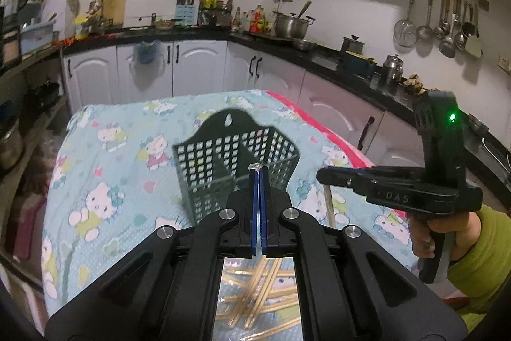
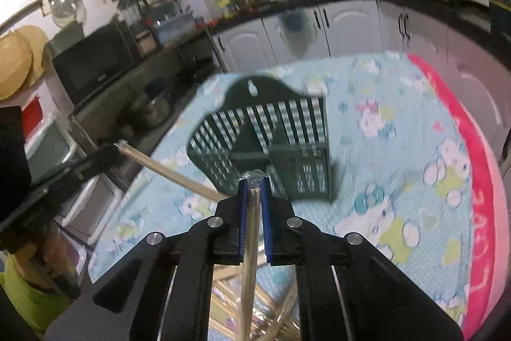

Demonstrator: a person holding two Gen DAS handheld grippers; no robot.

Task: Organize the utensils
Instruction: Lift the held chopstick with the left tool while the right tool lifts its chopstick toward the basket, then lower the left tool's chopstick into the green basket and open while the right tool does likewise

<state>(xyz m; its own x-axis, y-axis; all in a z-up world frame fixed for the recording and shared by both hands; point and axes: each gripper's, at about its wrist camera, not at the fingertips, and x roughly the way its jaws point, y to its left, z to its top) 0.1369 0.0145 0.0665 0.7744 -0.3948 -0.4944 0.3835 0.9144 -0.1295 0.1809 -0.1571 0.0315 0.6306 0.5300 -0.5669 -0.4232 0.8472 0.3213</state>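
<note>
A dark green perforated utensil holder with inner dividers stands on the table; it also shows in the right wrist view. My left gripper is shut on a chopstick, which shows in the right wrist view, just short of the holder's near rim. My right gripper is shut on another chopstick and hovers close to the holder's near side; it also shows in the left wrist view. Several wooden chopsticks lie in a pile on the cloth below both grippers.
The table wears a light blue cartoon cloth with a pink edge at the right. White kitchen cabinets and a black counter with pots run behind. Ladles hang on the wall.
</note>
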